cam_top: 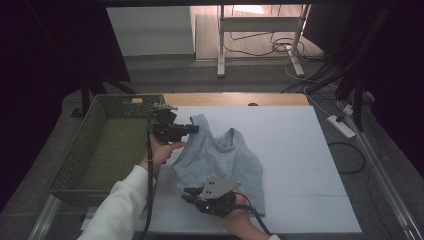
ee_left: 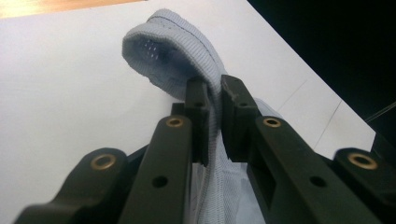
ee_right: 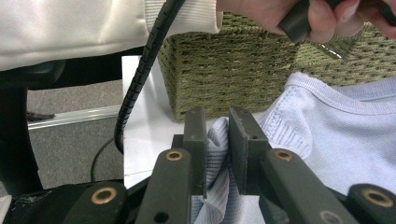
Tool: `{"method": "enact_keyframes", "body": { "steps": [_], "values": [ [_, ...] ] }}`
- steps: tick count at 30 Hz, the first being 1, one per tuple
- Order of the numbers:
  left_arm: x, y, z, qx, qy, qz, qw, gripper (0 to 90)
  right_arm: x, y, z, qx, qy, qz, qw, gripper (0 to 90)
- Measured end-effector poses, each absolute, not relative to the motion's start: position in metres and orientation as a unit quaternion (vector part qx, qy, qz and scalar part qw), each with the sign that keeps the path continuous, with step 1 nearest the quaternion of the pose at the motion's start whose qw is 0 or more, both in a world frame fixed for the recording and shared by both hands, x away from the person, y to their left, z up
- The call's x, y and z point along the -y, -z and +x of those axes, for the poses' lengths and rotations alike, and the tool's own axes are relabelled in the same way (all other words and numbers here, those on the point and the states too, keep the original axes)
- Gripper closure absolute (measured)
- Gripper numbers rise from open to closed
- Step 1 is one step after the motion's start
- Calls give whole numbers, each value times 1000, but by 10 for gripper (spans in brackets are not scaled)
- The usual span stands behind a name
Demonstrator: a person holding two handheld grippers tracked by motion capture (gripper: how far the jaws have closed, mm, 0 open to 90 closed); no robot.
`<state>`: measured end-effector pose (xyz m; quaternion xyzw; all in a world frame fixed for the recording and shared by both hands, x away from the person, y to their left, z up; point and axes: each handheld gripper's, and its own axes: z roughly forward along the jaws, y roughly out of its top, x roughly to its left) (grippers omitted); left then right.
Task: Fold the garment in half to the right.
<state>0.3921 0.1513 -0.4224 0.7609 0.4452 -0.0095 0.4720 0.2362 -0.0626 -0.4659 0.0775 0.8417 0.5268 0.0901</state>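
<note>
White table (cam_top: pixel 300 150); left hand-held gripper (ee_left: pixel 214 100) clamps blue top (ee_left: pixel 177 56); no readable writing

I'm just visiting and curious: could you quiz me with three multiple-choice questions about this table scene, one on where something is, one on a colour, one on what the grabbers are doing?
1. Where does the green woven basket stand relative to the tank top?
A. on its left
B. on its right
C. on top of it

2. What colour is the tank top?
A. red
B. light blue
C. black

3. What is the left gripper doing?
A. hanging open above the table
B. lying in the basket
C. pinching a shoulder strap of the tank top

Answers: 1 A, the high view shows the basket at the white table's left edge. 2 B, pale blue knit in all views. 3 C, the strap runs between its closed jaws; the right gripper likewise pinches the fabric's edge.
</note>
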Motion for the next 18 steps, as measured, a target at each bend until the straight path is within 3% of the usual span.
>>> {"method": "enact_keyframes", "body": {
  "steps": [18],
  "values": [
    [-150, 428, 400, -451, 9, 765, 460, 819, 59, 471, 240, -843, -524, 80, 87, 775]
  ]
}}
